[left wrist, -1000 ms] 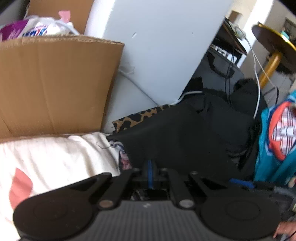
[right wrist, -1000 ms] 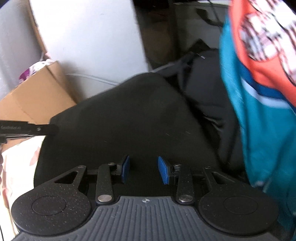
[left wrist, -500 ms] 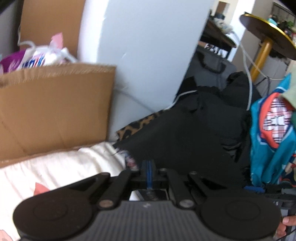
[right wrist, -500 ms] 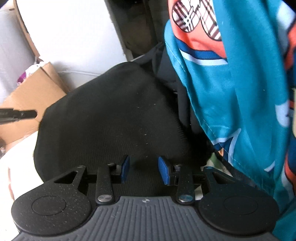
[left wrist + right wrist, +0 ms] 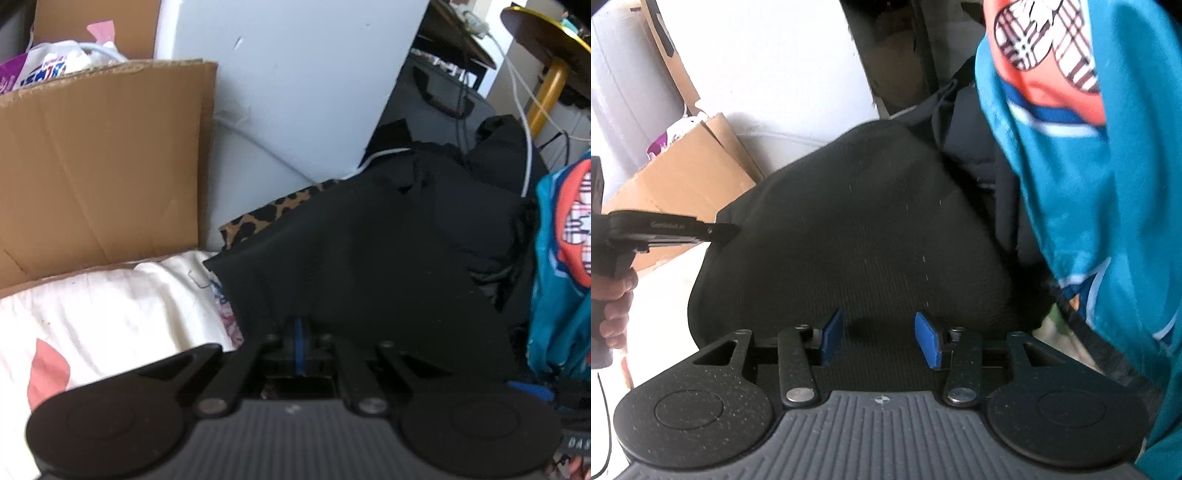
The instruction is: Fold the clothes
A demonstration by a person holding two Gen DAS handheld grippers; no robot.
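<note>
A black garment lies spread in front of both grippers over a pale bed cover. My left gripper is shut, its blue pads pressed together on the garment's near left edge. In the right wrist view the left gripper shows from the side, pinching that edge, with a hand on its grip. My right gripper hovers over the near side of the black garment. Its jaws are opening, and the cloth lies under the gap with no pad pressing it. A teal garment with an orange and plaid print hangs at the right.
A cardboard box stands at the left against a white panel. White bedding with pink patches lies below it. Leopard-print fabric pokes out behind the black garment. Dark clothes, cables and a round table with a yellow leg fill the back right.
The right gripper's blue pads have spread wider apart. In the right wrist view the left gripper and its hand have come further into the picture along the garment's edge. The teal garment has swung.
</note>
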